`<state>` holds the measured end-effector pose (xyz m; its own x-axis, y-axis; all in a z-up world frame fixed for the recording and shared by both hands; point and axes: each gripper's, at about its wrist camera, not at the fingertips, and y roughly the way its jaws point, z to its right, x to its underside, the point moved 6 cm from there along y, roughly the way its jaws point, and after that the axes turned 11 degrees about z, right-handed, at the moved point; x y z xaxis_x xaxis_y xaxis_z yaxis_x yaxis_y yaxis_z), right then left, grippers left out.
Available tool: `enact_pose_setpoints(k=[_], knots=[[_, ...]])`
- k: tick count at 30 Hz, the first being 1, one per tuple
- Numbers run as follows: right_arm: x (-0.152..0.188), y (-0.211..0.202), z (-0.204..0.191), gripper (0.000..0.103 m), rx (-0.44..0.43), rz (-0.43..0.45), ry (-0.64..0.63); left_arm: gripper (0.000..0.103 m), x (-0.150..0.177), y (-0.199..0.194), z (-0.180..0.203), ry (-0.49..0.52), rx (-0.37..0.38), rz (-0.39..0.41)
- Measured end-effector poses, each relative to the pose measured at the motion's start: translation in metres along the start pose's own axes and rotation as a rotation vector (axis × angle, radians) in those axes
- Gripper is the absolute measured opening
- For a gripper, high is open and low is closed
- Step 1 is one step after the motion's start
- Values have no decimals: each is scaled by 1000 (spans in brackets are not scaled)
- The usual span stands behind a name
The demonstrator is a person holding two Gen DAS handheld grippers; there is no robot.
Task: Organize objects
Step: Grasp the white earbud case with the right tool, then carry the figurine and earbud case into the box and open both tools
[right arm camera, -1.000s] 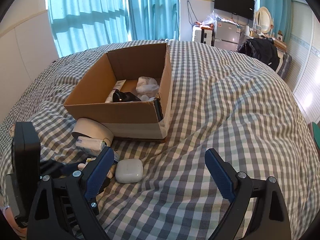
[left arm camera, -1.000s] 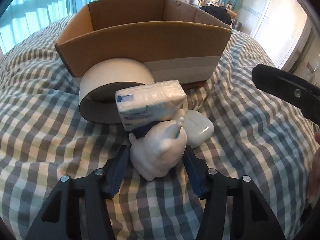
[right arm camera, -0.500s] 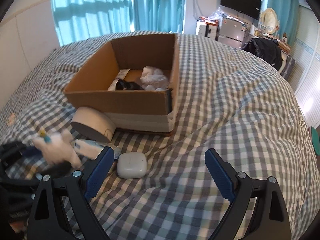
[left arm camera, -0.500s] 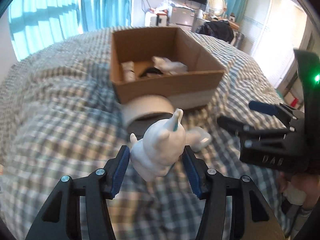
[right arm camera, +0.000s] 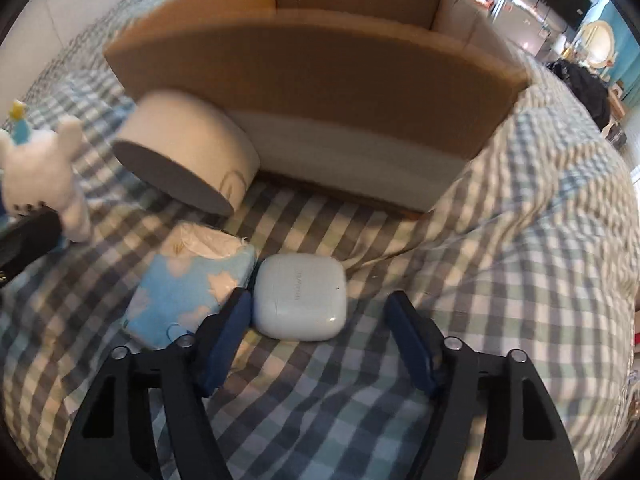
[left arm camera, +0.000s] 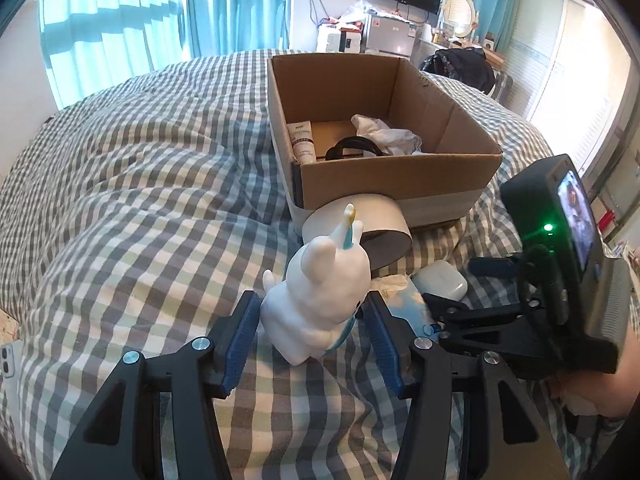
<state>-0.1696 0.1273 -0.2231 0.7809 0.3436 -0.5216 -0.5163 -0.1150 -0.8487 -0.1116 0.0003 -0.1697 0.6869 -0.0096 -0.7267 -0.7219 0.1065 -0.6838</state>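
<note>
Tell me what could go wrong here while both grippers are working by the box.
The right gripper is open around the earbud case, with one finger beside the tissue pack; closing might pinch both. The left gripper holds the unicorn toy near its base, so it might tip toward the cardboard box.

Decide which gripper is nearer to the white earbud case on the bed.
Right. The right gripper has its open jaws either side of the earbud case; the left gripper, beside it, holds the toy unicorn.

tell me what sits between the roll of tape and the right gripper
In the right wrist view, the white earbuds case and the blue tissue pack lie side by side between the tape roll and the open right gripper.
</note>
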Motion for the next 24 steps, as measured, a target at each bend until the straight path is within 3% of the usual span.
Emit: enact_pose_setpoints(k=[4, 7, 17, 24], knots=[[-1, 6, -5, 64, 12, -17, -25, 55, 3, 3, -1, -5, 2, -12], [-1, 7, -6, 51, -12, -20, -17, 55, 4, 2, 0, -2, 3, -13], [-6, -54, -7, 50, 5, 138, -31, 51, 2, -17, 11, 27, 20, 12], [1, -95, -12, 50, -2, 195, -10, 51, 6, -17, 15, 33, 33, 3]])
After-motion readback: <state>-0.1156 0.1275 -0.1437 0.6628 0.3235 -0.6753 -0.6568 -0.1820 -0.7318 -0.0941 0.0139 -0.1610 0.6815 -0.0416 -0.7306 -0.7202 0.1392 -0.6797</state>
